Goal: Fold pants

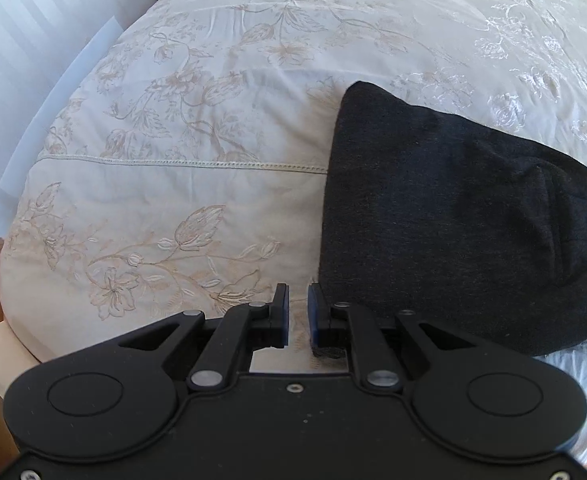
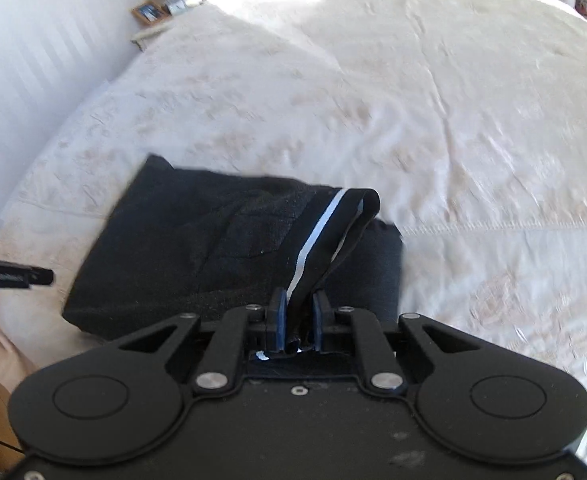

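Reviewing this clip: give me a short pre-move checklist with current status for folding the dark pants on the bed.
1. Right gripper has the waistband between its pads: ok.
2. Left gripper grips fabric: not ok; narrow gap, nothing between the pads.
3. Pants lie fully on the bedspread: ok.
4. Pants already folded over: ok, layers stacked.
5. Space on the bedspread beyond the pants: ok.
6. Edges of the layers aligned: cannot tell, right view is blurred.

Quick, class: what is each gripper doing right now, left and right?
Left gripper: jaws narrowly open, nothing between them, beside the pants.
Right gripper: jaws closed on the striped waistband.
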The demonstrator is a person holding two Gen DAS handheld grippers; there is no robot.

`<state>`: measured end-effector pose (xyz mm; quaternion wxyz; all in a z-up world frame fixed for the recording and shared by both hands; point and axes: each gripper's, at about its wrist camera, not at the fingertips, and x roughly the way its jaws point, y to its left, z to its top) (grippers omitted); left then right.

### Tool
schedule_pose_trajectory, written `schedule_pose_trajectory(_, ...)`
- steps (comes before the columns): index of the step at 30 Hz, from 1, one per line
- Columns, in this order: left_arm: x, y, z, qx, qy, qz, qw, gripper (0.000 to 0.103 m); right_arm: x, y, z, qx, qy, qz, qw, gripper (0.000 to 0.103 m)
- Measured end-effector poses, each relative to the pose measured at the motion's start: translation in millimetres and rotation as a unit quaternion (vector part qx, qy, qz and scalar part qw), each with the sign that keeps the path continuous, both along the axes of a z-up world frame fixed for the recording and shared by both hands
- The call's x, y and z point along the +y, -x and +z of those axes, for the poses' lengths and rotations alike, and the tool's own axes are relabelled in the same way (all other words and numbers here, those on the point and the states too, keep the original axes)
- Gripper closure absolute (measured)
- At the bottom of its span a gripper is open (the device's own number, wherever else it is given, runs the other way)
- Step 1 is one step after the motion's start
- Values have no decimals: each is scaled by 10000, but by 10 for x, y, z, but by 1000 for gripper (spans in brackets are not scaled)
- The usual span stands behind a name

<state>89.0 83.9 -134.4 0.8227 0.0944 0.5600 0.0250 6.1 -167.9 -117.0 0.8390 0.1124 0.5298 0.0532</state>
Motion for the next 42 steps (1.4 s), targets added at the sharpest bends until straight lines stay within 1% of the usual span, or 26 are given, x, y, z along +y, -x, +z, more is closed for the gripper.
schedule_pose_trajectory(2, -53, 16, -47, 48, -41, -25, 10000, 82, -50, -4, -189, 216, -148, 69, 9996, 86)
schedule_pose_trajectory(4, -98, 37, -75, 93, -117, -38, 9999, 82, -46, -36, -333, 434, 96, 275, 9986, 82)
schedule_pose_trajectory(7, -129, 84, -59, 23, -164, 16, 9999, 82, -145, 3, -261, 165, 204, 147, 9995, 79)
schedule_pose_trajectory(9, -145, 104, -48, -12, -180, 94, 9998, 82, -275, 67, -199, -11, 179, -35, 9998, 75)
schedule_pose_trajectory(11, -159, 116, -40, -21, -191, 177, 9997, 82, -326, 72, -121, -190, 244, -89, 9995, 73)
schedule_pose_trajectory(13, -189, 125, -25, -26, -215, 234, 9995, 82, -281, 25, -76, -321, 357, 70, 9988, 70)
schedule_pose_trajectory(16, -245, 157, 10, -80, -268, 205, 9994, 82, -128, -64, -70, -381, 176, 406, 9983, 70)
schedule_pose_trajectory(18, -278, 175, 15, -79, -281, 155, 9995, 82, 49, -92, -90, -389, 277, 786, 9958, 72)
schedule_pose_trajectory(20, -302, 189, -1, -43, -308, 103, 9995, 82, 162, -94, -193, -423, 422, 1050, 9927, 72)
schedule_pose_trajectory(21, -313, 195, -9, -28, -315, 72, 9995, 82, 201, -99, -276, -341, 506, 1162, 9913, 72)
schedule_pose_trajectory(22, -317, 199, -18, -16, -318, 50, 9995, 82, 225, -112, -382, -155, 648, 1279, 9896, 75)
schedule_pose_trajectory(23, -312, 199, -26, -5, -319, 35, 9995, 82, 208, -113, -487, 26, 879, 1296, 9877, 76)
schedule_pose_trajectory(24, -303, 198, -35, 12, -319, 28, 9995, 82, 142, -109, -574, 165, 947, 1224, 9878, 68)
schedule_pose_trajectory(26, -280, 178, -43, 28, -304, 25, 9995, 82, -17, -120, -604, 381, 663, 823, 9937, 68)
schedule_pose_trajectory(27, -268, 162, -45, 29, -293, 40, 9996, 82, -37, -135, -540, 332, 605, 712, 9951, 68)
schedule_pose_trajectory(29, -242, 116, -50, 43, -256, 54, 9996, 82, 56, -132, -345, -113, 759, 754, 9942, 66)
schedule_pose_trajectory(30, -235, 86, -59, 54, -239, 55, 9997, 82, 130, -142, -262, -371, 797, 805, 9929, 59)
schedule_pose_trajectory(31, -227, 49, -65, 71, -231, 55, 9997, 82, 198, -173, -209, -569, 692, 874, 9921, 58)
schedule_pose_trajectory(33, -229, -10, -70, 75, -198, 38, 9998, 82, 305, -286, -188, -641, 575, 926, 9920, 61)
schedule_pose_trajectory(35, -234, -73, -67, 52, -171, -17, 9998, 82, 360, -396, -282, -489, 653, 918, 9924, 61)
schedule_pose_trajectory(36, -236, -105, -67, 51, -173, -54, 9998, 82, 353, -442, -378, -340, 781, 876, 9925, 63)
schedule_pose_trajectory(37, -233, -133, -65, 46, -175, -91, 9998, 82, 326, -473, -482, -133, 984, 821, 9917, 65)
schedule_pose_trajectory(38, -221, -160, -61, 30, -157, -121, 9998, 82, 275, -495, -592, 155, 1271, 733, 9891, 63)
schedule_pose_trajectory(39, -202, -189, -59, 21, -128, -149, 9998, 82, 180, -485, -646, 338, 1307, 606, 9890, 63)
schedule_pose_trajectory(41, -157, -247, -79, 36, -56, -177, 9998, 82, -77, -421, -625, 371, 795, 258, 9958, 64)
schedule_pose_trajectory(42, -126, -279, -90, 41, 5, -178, 9998, 82, -171, -383, -589, 407, 653, 144, 9969, 62)
